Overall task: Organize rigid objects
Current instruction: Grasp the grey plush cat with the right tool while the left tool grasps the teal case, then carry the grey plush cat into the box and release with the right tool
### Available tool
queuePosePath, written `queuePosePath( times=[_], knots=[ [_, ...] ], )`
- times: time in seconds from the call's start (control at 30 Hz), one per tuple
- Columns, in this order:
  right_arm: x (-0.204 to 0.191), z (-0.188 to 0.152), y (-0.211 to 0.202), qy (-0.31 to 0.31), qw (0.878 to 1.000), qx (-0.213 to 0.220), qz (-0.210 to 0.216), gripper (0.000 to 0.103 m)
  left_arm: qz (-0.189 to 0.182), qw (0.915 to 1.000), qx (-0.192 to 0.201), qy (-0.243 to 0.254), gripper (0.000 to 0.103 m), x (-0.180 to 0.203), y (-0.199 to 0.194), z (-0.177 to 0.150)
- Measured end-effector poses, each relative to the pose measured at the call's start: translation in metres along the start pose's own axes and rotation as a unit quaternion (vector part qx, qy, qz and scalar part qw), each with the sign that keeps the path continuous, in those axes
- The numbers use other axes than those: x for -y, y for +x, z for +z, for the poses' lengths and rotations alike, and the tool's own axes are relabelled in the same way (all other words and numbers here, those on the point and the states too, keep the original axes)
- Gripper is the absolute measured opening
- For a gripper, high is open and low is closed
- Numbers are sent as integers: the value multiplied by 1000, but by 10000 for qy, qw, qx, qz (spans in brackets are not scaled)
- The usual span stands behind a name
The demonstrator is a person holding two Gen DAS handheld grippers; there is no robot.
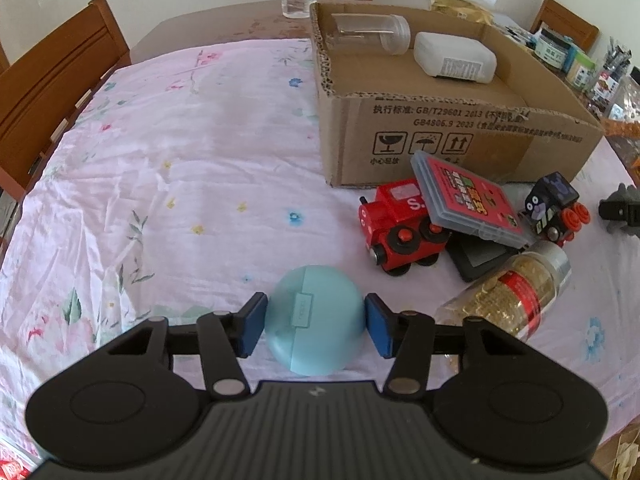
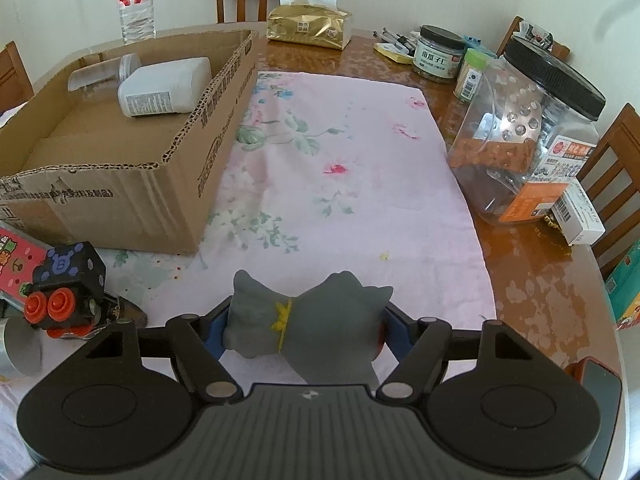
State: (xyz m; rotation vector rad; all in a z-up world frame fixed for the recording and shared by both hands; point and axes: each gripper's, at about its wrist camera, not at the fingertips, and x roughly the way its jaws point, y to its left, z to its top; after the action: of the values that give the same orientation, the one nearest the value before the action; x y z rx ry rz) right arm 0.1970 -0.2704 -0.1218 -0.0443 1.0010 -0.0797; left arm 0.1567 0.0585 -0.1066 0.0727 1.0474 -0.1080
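Teal case (image 1: 316, 322) sits between left gripper (image 1: 316, 326) pads, touching both.

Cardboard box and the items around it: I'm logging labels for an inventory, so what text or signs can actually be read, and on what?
"GB/T29601 2013" and "GB4806.9 2023", with three handling pictograms below: front of the cardboard box.
"S": side of the red toy train.
"B": top of the black toy train.
Chinese title on the red card case: too blurred.
White bottle in the box: print too small.
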Motion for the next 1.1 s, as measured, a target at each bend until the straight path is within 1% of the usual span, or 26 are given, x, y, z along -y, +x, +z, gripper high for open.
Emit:
queuePosePath(
  times=[0.23,0.33,0.53,0.67,0.83,0.93,1.1],
  knots=[
    [-2,3,-9,-168,9998,-19,97,78,-61,9997,-129,212,52,-2,-3,4],
    [-2,6,-16,-216,9996,-43,171,78,-126,9994,-125,306,52,-2,-10,9],
    [-7,19,-46,-598,9974,11,401,78,-308,9978,-109,577,52,-2,-34,26],
    [-13,36,-74,-842,9938,197,696,78,-473,9960,-1,754,52,-1,-54,42],
    [-29,64,-97,-1086,9879,528,969,78,-509,9943,250,900,52,0,-70,65],
    [-41,84,-100,-1162,9836,711,1184,78,-528,9938,404,895,52,1,-74,79],
    [-64,105,-89,-1346,9780,773,1393,78,-502,9925,631,915,52,1,-78,102]
  ],
)
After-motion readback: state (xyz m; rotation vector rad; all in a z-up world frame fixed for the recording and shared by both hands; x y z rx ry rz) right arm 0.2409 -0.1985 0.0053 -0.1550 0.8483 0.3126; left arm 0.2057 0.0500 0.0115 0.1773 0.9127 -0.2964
